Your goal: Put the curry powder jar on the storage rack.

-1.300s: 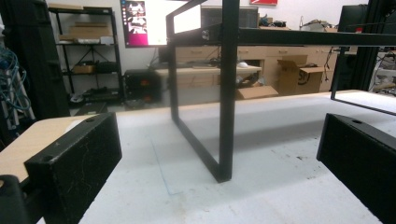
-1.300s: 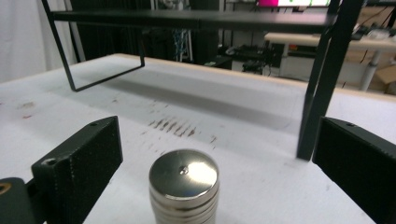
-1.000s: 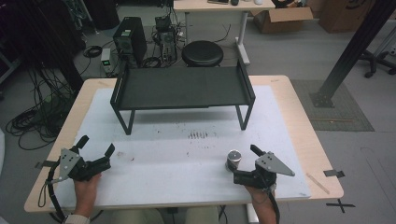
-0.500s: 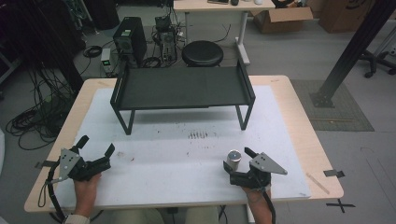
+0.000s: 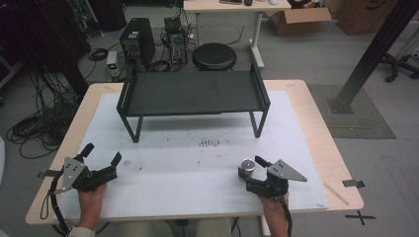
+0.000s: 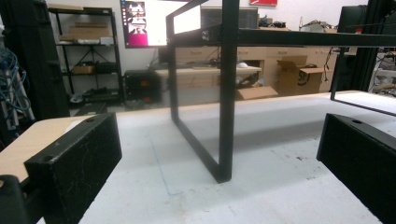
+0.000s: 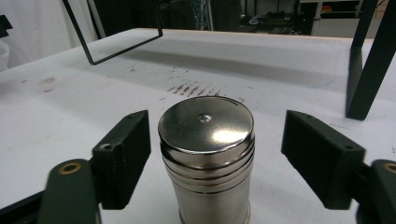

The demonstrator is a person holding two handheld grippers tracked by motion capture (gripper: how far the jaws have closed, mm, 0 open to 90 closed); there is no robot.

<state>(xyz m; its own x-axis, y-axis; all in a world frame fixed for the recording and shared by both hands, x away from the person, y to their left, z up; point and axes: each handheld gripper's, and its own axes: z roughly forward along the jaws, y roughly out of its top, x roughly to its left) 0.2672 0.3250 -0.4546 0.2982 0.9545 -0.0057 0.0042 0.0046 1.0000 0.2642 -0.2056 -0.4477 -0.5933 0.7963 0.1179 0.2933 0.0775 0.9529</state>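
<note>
A shiny steel cylinder [image 5: 246, 165] stands upright on the white mat [image 5: 197, 148] at the front right. My right gripper [image 5: 250, 168] lies level with a jaw on either side of it. In the right gripper view the cylinder [image 7: 205, 140] sits between the two jaws of this gripper [image 7: 215, 154]. The jaws have just been closing. A narrow gap remains at the left pad and a wider one at the right pad, so the gripper is open. At the front left, my left gripper [image 5: 103, 154] rests open with nothing in it; its jaws [image 6: 217, 158] frame a leg of the black rack [image 6: 228, 93].
A low black metal rack [image 5: 192, 94] stands across the back half of the mat. Dark smudges [image 5: 210, 143] mark the mat in front of it. Past the table's far edge are a round stool [image 5: 214, 55], a computer tower [image 5: 137, 38] and cables.
My right gripper has slid a little left so its jaws straddle the cylinder, and the jaws have narrowed around it. The left gripper has stayed put.
</note>
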